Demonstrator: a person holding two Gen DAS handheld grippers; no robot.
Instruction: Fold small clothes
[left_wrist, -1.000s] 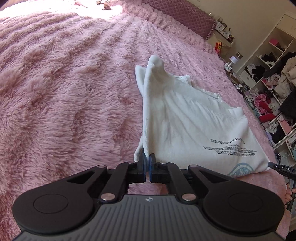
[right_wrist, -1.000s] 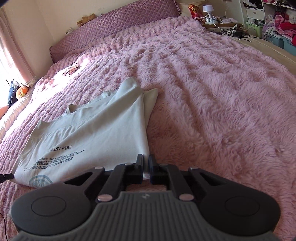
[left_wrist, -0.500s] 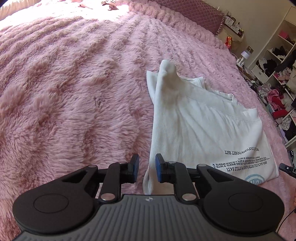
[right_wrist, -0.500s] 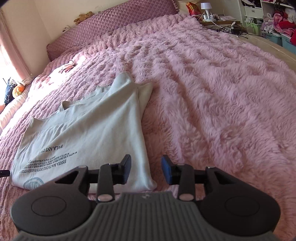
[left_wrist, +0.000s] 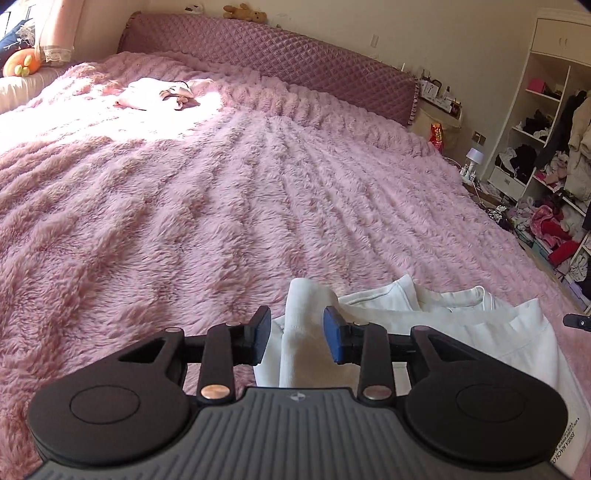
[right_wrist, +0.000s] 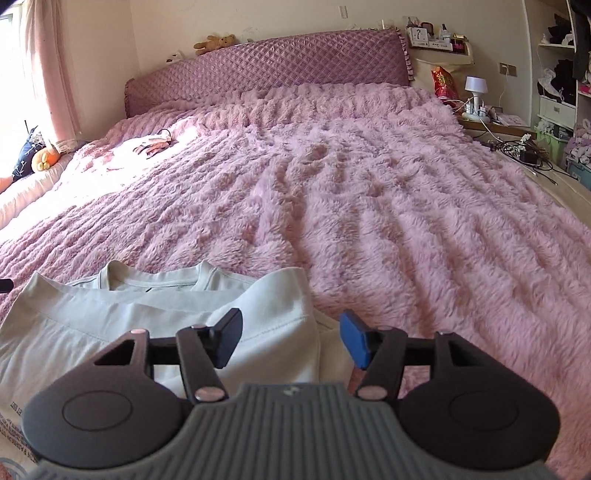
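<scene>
A white T-shirt with dark printed text lies partly folded on the pink fluffy bedspread. My left gripper is open, its jaws either side of the shirt's folded left sleeve without closing on it. In the right wrist view the shirt lies at lower left, collar toward the headboard. My right gripper is open over the shirt's folded right sleeve edge, holding nothing.
A small pink garment lies in sunlight near the purple quilted headboard. A nightstand with a lamp and cables stands right of the bed. Cluttered white shelves stand at the far right.
Both grippers were shut on the shirt's edges a second ago; they opened, let go, and moved forward along the shirt toward its collar end. Both views now tilt up toward the headboard.
</scene>
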